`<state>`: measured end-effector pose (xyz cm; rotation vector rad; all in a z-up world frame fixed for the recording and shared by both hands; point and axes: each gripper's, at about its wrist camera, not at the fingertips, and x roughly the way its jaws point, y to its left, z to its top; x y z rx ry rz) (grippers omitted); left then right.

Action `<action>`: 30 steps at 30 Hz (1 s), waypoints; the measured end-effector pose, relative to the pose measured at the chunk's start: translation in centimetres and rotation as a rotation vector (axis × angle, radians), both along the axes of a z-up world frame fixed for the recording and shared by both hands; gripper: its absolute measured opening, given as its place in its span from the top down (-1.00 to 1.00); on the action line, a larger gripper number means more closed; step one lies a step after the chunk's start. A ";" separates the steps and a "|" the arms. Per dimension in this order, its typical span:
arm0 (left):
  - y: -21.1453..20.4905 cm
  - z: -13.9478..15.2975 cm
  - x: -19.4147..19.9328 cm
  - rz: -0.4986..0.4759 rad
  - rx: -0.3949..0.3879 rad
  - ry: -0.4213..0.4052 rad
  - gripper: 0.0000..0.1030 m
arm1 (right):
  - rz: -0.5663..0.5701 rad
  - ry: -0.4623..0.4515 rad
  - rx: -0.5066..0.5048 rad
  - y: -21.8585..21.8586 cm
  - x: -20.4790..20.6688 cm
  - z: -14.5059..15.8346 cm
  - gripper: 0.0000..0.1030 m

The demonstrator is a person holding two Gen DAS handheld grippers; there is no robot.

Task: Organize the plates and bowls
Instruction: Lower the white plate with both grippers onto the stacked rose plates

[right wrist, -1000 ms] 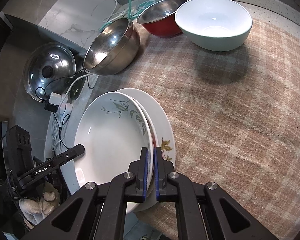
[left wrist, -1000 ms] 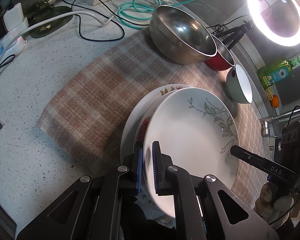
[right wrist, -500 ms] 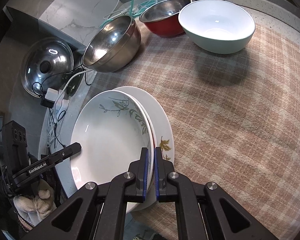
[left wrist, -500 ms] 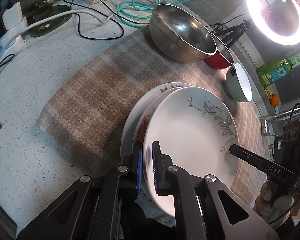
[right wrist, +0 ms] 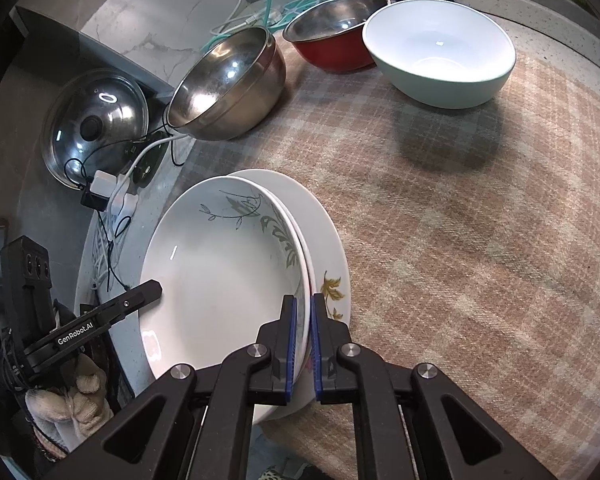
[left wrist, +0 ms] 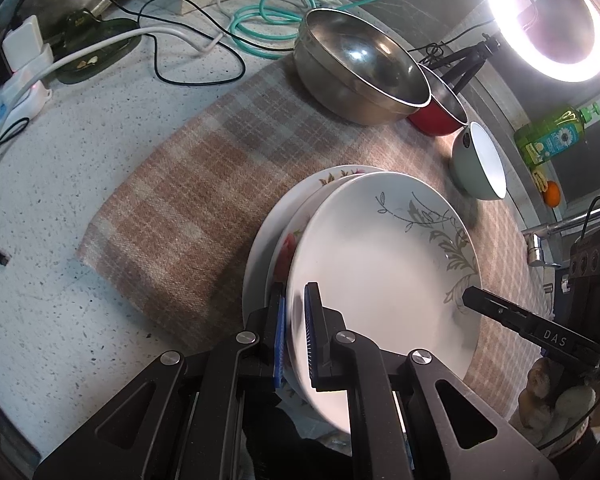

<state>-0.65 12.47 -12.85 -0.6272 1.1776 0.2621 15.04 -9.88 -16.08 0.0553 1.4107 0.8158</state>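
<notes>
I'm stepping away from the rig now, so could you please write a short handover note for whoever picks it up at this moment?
Left gripper: shut on the near rim of the grey-leaf plate.
Right gripper: shut on the same plate's opposite rim.
Plates: the grey-leaf plate sits tilted on top of two more plates, the bottom one a yellow-leaf plate, on the plaid cloth.
Bowls: the steel bowl, red bowl and pale green bowl stand side by side at the cloth's far end, not nested.
Done: plates gathered in one pile.
Left: settle the top plate flat, release it, then probably stack the bowls.
</notes>
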 end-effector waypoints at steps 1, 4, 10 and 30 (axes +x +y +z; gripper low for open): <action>0.0 0.0 0.0 -0.002 0.003 0.001 0.86 | 0.003 0.000 0.000 0.0 0.0 0.0 0.85; 0.0 0.0 0.0 -0.004 0.006 0.002 0.86 | 0.007 0.001 0.000 -0.1 -0.1 0.0 0.85; -0.1 0.0 0.0 -0.010 0.013 0.005 0.86 | 0.011 0.003 -0.001 0.0 -0.2 0.1 0.85; -0.1 0.4 -0.2 -0.017 0.030 0.003 0.86 | 0.001 0.032 0.012 -0.6 -0.3 0.0 0.83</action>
